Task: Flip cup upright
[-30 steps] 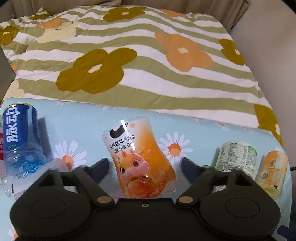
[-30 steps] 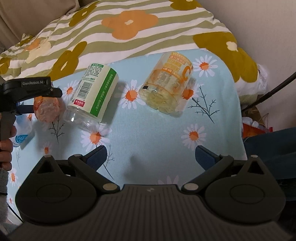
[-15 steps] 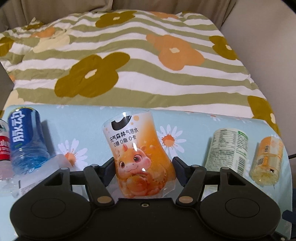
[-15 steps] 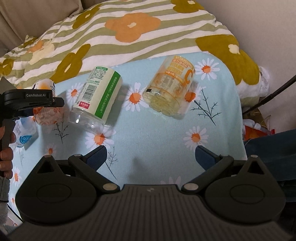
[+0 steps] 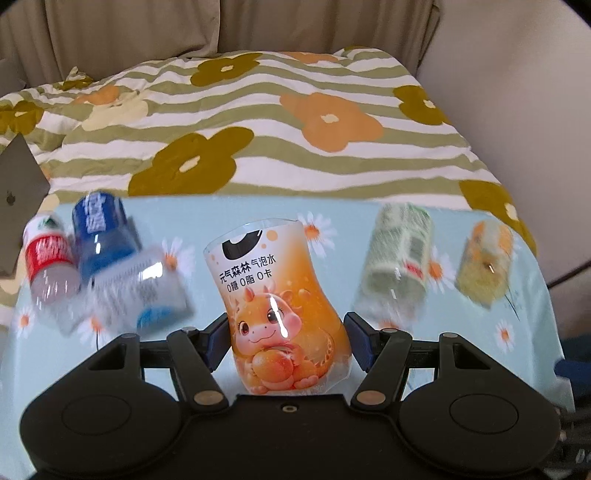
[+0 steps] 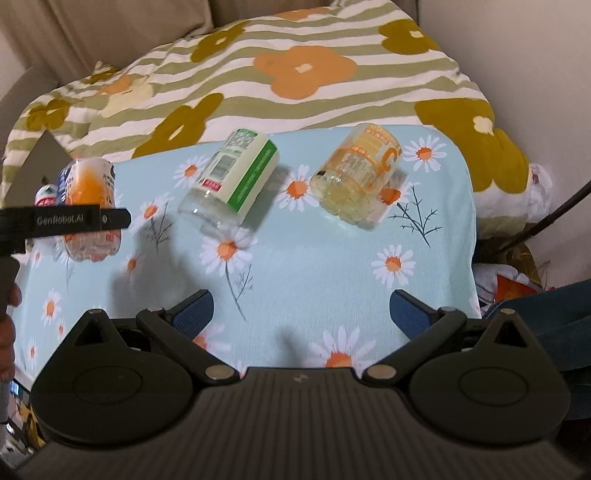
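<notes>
- Gripping the orange cup (image 5: 282,314), the left gripper (image 5: 284,341) has its blue pads (image 5: 216,341) pressed to both flanks; a second ago they stood wide of it, half a second ago they were just closing in.
- Cup now lifted off the daisy cloth (image 5: 332,258); in the right wrist view it hangs clear of the cloth, clamped under the left gripper's black bar (image 6: 66,220). Earlier it lay on the cloth.
- Left view has swung upward since then: more curtain (image 5: 221,26) shows, and everything around the cup is motion-blurred.
- Right gripper (image 6: 301,314) released, fingers wide apart over bare cloth, nothing between them; unchanged from the earlier frames.
- Left of the cup: a blurred clear container (image 5: 140,291), a blue bottle (image 5: 103,232), a red-labelled bottle (image 5: 46,254), all lying down.
- Right of the cup: green-and-white jar (image 5: 399,254) on its side, then orange jar (image 5: 485,264) on its side, near it but apart.
- Beyond the cup: striped flower quilt (image 5: 295,110), then beige curtain and wall.
- Writing: cup reads "元气森林气泡水 0糖 0脂 0卡" above a cartoon dragon; bar reads "GenRobot.AI". Jar labels too small to read.
</notes>
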Tool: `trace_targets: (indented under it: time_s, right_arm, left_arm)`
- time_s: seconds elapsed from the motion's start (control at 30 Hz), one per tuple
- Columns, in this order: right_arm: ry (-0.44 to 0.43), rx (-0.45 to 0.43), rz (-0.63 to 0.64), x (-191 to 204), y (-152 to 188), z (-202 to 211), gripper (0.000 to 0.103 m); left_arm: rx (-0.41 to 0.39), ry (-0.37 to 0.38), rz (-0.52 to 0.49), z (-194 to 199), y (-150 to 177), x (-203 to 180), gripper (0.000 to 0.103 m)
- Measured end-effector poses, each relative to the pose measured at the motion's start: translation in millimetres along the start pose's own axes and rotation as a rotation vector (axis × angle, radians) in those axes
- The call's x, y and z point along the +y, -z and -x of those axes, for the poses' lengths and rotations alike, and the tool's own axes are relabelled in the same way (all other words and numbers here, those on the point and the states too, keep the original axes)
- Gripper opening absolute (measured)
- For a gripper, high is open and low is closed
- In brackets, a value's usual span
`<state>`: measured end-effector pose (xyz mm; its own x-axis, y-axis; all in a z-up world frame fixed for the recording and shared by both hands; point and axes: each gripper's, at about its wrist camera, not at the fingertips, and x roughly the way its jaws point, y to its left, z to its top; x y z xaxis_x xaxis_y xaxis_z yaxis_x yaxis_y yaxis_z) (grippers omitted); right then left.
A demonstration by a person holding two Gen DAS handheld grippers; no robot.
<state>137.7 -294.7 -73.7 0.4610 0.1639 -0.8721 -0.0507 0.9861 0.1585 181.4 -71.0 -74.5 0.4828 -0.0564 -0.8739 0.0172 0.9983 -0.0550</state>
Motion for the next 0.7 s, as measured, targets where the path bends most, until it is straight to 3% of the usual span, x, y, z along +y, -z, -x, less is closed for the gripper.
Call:
trace_targets:
  time_s: [0.4, 0.7]
  right_arm:
    - [-0.044, 0.045, 0.074, -2.2, 44.9, -8.3, 0.103]
    - [-0.05, 0.064, 0.079, -6.2, 56.9, -13.6, 0.103]
  left_arm:
    - [0.122, 0.026, -0.113, -11.4, 81.6, -16.1, 0.069]
    - [0.134, -0.001, -0.148, -25.1, 86.3, -24.3, 0.07]
